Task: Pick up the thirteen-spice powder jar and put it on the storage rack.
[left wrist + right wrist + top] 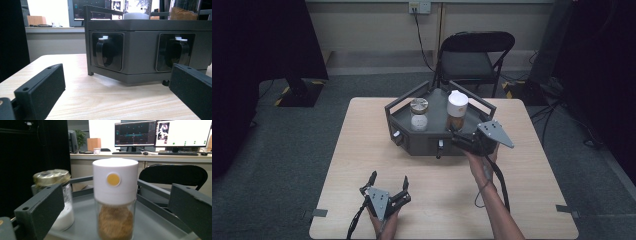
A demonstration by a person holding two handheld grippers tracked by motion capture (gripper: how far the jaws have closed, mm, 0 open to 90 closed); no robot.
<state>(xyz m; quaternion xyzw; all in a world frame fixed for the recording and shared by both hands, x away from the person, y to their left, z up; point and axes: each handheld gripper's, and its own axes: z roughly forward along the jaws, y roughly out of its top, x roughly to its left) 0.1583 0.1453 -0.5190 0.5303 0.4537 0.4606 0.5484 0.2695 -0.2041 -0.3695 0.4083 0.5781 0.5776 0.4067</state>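
From the high view, the right tongs [458, 136] reach for the white-lid jar [457, 111] in the dark tray [402, 117] on the wooden tabletop [362, 165]; the left tongs [389, 181] wait near the front edge, jaws apart.

In the left gripper view, the tray [140, 50] stands ahead (grey carpet and a folding chair lie beyond).

In the right gripper view, open jaws frame the jar [115, 197]. A crooked push could tip it into the gold-lid jar [56, 195]

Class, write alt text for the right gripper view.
A white-lidded jar of brown powder stands on a grey rack, framed between the open jaws of the right hand-held gripper. A gold-lidded jar of white powder stands to its left.
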